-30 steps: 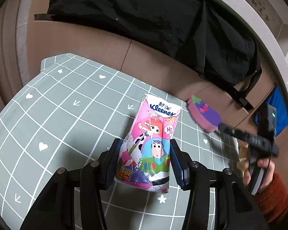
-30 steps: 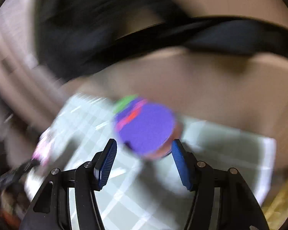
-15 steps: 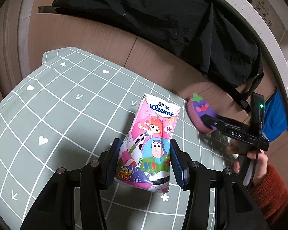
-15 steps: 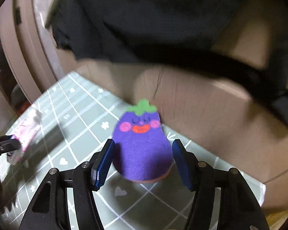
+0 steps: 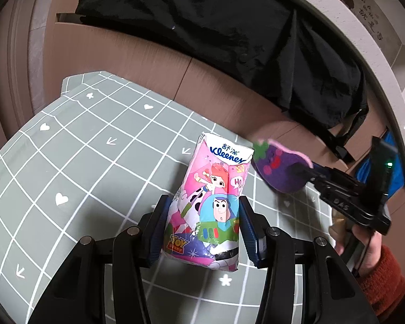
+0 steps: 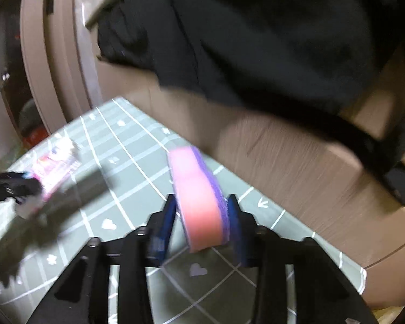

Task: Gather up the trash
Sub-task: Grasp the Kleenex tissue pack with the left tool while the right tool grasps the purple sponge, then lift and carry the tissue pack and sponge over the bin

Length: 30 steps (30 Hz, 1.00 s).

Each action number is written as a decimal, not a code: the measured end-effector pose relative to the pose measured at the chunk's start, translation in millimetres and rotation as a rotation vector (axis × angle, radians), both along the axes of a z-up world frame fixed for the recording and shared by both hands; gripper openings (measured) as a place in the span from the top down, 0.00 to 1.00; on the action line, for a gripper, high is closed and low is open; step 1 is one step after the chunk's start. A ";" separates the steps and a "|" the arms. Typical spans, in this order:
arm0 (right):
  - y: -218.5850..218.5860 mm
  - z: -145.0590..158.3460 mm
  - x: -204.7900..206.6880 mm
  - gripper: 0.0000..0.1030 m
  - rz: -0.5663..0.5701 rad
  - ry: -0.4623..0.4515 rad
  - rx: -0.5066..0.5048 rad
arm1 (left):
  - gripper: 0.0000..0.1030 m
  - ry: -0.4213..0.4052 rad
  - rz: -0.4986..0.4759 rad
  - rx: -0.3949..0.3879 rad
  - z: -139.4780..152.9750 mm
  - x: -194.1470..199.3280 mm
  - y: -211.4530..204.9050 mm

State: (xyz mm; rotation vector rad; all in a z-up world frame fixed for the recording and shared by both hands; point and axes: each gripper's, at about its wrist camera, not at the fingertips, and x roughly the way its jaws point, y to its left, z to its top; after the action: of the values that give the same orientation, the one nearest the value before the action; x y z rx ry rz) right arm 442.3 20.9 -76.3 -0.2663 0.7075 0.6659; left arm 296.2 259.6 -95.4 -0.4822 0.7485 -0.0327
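Note:
A pink Kleenex tissue pack (image 5: 216, 189) with cartoon print stands upright on the green grid mat (image 5: 81, 162). My left gripper (image 5: 202, 208) is shut on its lower sides. Just right of the pack, a purple eggplant-shaped sponge (image 5: 278, 170) hangs tilted above the mat in my right gripper (image 5: 299, 170). In the right wrist view the sponge (image 6: 197, 189) sits edge-on, pink side left and purple side right. The jaws of the right gripper (image 6: 201, 210) are closing, with both pads against it. The pack (image 6: 56, 164) and the left gripper (image 6: 21, 183) appear blurred at far left.
A black garment (image 5: 229, 40) drapes over a large cardboard box (image 5: 121, 62) along the mat's far edge. A hand in an orange-red sleeve (image 5: 383, 278) holds the right gripper. A blue object (image 5: 391, 172) lies beyond the mat at right.
The right gripper's jaws have narrowed onto the sponge, which has turned from face-on to edge-on, lifted off the mat and moved closer to the tissue pack. The left gripper kept its hold.

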 end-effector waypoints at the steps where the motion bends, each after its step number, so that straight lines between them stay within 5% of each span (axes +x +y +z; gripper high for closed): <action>1: 0.3 6.2 -4.0 0.73 0.001 -0.006 -0.002 | 0.51 -0.005 -0.002 0.002 2.6 -1.2 -2.5; 8: -5.6 33.6 -36.1 0.73 0.023 -0.041 0.013 | 0.51 -0.034 -0.014 0.037 21.2 -14.2 -22.2; 15: -17.9 30.2 -59.7 0.73 0.024 0.001 0.021 | 0.51 -0.026 -0.023 0.035 23.6 -27.5 -29.1; 22: -9.4 -5.2 -54.7 0.56 0.041 0.084 -0.031 | 0.51 -0.007 -0.022 0.029 15.9 -26.8 -30.8; 26: 0.1 -22.8 -44.9 0.57 0.047 0.131 -0.077 | 0.51 -0.012 -0.020 0.047 16.7 -22.3 -34.9; 28: -2.7 -23.6 -45.5 0.73 0.053 0.154 -0.044 | 0.51 -0.021 -0.022 0.071 19.9 -20.8 -39.1; 30: -8.9 -16.1 -51.9 0.73 0.055 0.144 -0.026 | 0.52 -0.035 -0.027 0.091 24.3 -19.9 -44.1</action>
State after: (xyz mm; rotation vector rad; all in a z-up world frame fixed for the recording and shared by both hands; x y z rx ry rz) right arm 390.3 11.9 -92.4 -0.2647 0.8494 0.7335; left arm 276.3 215.5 -71.1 -0.3842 0.7192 -0.0321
